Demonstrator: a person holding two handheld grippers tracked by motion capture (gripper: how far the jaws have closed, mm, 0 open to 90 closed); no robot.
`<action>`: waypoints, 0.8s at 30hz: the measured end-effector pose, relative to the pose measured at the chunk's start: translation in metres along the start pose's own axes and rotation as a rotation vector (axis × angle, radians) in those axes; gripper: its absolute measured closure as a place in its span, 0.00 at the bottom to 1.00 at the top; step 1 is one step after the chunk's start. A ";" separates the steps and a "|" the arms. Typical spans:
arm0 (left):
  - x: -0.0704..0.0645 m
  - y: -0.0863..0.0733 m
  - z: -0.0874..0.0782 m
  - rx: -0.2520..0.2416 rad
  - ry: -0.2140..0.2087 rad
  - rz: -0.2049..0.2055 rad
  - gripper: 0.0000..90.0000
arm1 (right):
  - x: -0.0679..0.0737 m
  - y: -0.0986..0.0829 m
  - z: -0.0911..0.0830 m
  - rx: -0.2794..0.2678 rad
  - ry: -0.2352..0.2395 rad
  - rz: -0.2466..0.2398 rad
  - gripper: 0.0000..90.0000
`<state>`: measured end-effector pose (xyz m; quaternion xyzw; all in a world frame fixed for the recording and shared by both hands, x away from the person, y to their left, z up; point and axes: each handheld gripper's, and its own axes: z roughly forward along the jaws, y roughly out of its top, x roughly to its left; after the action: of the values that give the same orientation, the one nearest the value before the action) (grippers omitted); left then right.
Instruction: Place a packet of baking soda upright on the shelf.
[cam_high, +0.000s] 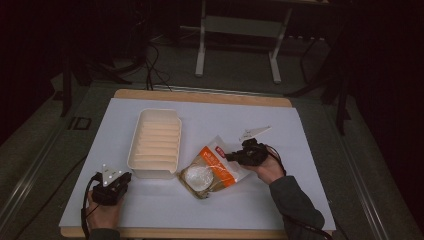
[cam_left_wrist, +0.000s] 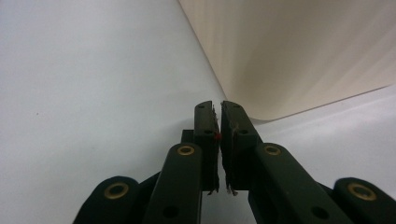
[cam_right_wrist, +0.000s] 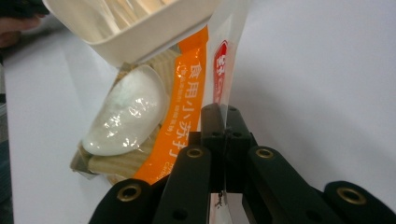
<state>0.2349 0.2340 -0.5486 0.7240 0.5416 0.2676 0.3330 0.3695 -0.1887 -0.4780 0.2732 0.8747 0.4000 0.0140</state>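
An orange and clear food packet (cam_high: 212, 169) with a white lump inside lies on the white table sheet, just right of a cream ribbed tray (cam_high: 155, 143). My right gripper (cam_high: 231, 157) is shut on the packet's right edge; in the right gripper view its jaws (cam_right_wrist: 226, 122) pinch the clear film beside the orange stripe (cam_right_wrist: 183, 107), and the tray (cam_right_wrist: 135, 23) sits beyond the packet. At the front left my left gripper (cam_high: 122, 178) rests low on the sheet, shut with nothing between its jaws (cam_left_wrist: 217, 122), close to the tray's near corner (cam_left_wrist: 289, 60).
The white sheet (cam_high: 200, 205) covers a wooden table whose edge (cam_high: 200, 96) shows at the back. A torn white scrap (cam_high: 253, 132) lies behind the right gripper. A metal stand (cam_high: 240, 35) and cables are on the dark floor beyond.
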 end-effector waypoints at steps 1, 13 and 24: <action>0.000 0.000 0.000 0.000 -0.001 0.000 0.94 | 0.002 0.005 -0.002 -0.001 0.003 -0.017 1.00; 0.001 0.000 -0.001 -0.013 -0.002 -0.016 0.93 | 0.016 0.035 -0.009 -0.019 -0.006 -0.107 1.00; 0.002 0.000 -0.001 -0.015 -0.002 -0.018 0.92 | 0.034 0.057 -0.016 -0.008 -0.042 -0.220 1.00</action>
<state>0.2342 0.2364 -0.5480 0.7170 0.5457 0.2678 0.3413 0.3632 -0.1527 -0.4203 0.1839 0.8973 0.3938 0.0773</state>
